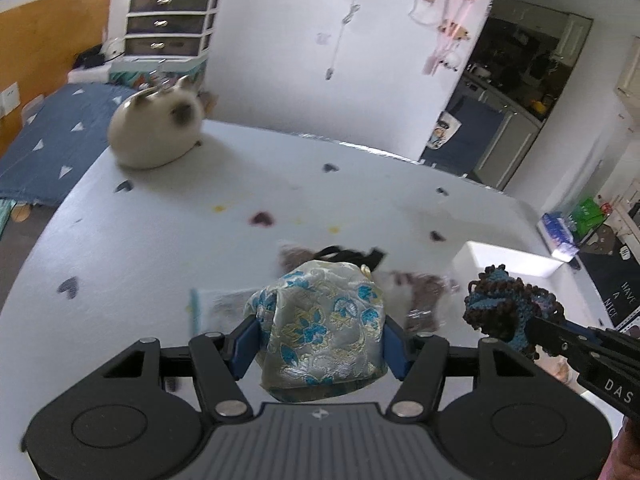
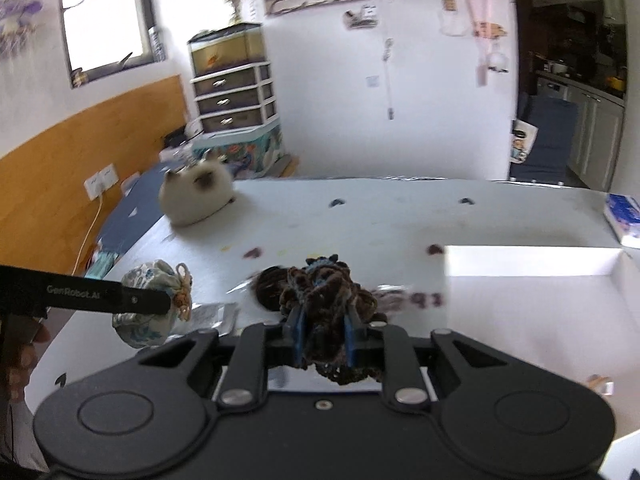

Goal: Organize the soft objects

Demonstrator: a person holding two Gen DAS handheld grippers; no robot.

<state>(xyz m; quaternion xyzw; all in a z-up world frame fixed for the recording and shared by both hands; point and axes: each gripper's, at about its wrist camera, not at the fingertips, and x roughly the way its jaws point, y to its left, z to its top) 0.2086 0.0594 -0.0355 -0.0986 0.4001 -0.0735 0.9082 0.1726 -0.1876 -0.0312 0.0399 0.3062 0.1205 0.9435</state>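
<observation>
Floral pouch (image 1: 324, 320) is clamped in the half-open left gripper (image 1: 320, 344), yarn bundle (image 2: 324, 300) in the nearly closed right gripper (image 2: 324, 340) — both held above the tabletop (image 1: 160, 220). Grips are best kept firm and both carried over the white box (image 2: 532, 264) before release — likely the drop spot.

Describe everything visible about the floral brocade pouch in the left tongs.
The brocade pouch is a small drawstring bag of shiny silver-white fabric woven with turquoise flowers and pale gold leaves. Its mouth is gathered shut, with a knotted tan cord hanging from it in the right wrist view. It bulges, soft and rounded. The left tongs clamp it from both sides with blue pads, holding it lifted above the white table, touching nothing else.
</observation>
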